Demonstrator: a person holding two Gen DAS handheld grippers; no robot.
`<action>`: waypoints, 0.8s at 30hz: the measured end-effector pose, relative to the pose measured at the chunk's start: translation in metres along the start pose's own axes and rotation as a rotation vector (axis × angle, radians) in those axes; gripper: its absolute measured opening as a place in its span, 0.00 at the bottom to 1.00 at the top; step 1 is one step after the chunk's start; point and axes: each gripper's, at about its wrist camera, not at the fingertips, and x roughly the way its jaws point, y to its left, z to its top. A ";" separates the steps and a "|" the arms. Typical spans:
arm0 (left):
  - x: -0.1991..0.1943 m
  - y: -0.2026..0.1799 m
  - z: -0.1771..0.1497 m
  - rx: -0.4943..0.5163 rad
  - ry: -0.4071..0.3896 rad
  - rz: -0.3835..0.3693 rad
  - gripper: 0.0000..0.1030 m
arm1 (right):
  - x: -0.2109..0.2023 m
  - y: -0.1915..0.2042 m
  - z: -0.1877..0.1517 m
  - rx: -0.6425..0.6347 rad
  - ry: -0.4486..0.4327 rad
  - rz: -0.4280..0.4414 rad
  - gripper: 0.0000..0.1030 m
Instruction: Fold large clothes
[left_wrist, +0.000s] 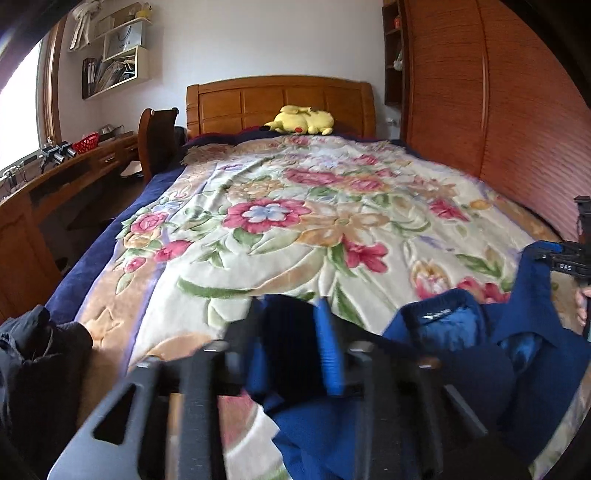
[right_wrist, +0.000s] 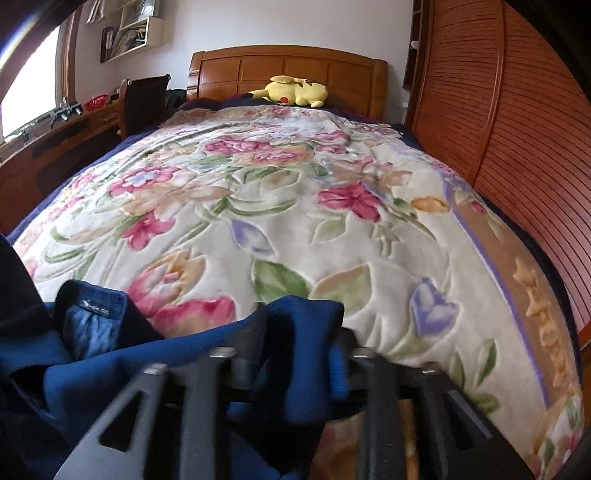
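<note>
A dark blue garment (left_wrist: 443, 332) lies bunched at the near end of the bed, its collar with a small label (left_wrist: 434, 317) facing up. My left gripper (left_wrist: 290, 317) stands open, and a fold of the blue cloth lies loosely between its fingers. At the right edge of the left wrist view my right gripper (left_wrist: 550, 254) meets another corner of the garment, a hand below it. In the right wrist view the garment (right_wrist: 110, 369) spreads to the left, and my right gripper (right_wrist: 299, 325) is open with blue cloth draped between and over its fingers.
A floral blanket (left_wrist: 295, 221) covers the bed. A yellow plush toy (left_wrist: 303, 120) lies by the wooden headboard (left_wrist: 277, 99). A black garment (left_wrist: 37, 350) is heaped at the near left. A desk (left_wrist: 74, 166) and chair (left_wrist: 157, 136) stand left, a slatted wardrobe (left_wrist: 480, 110) right.
</note>
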 end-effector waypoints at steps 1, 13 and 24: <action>-0.008 -0.001 -0.002 -0.002 -0.008 -0.014 0.44 | -0.005 0.000 0.000 -0.002 -0.018 -0.002 0.66; -0.078 -0.039 -0.047 0.005 -0.066 -0.091 0.78 | -0.077 0.075 -0.019 -0.173 -0.069 0.198 0.66; -0.076 -0.050 -0.091 0.015 -0.004 -0.117 0.78 | -0.061 0.166 -0.055 -0.355 0.056 0.377 0.66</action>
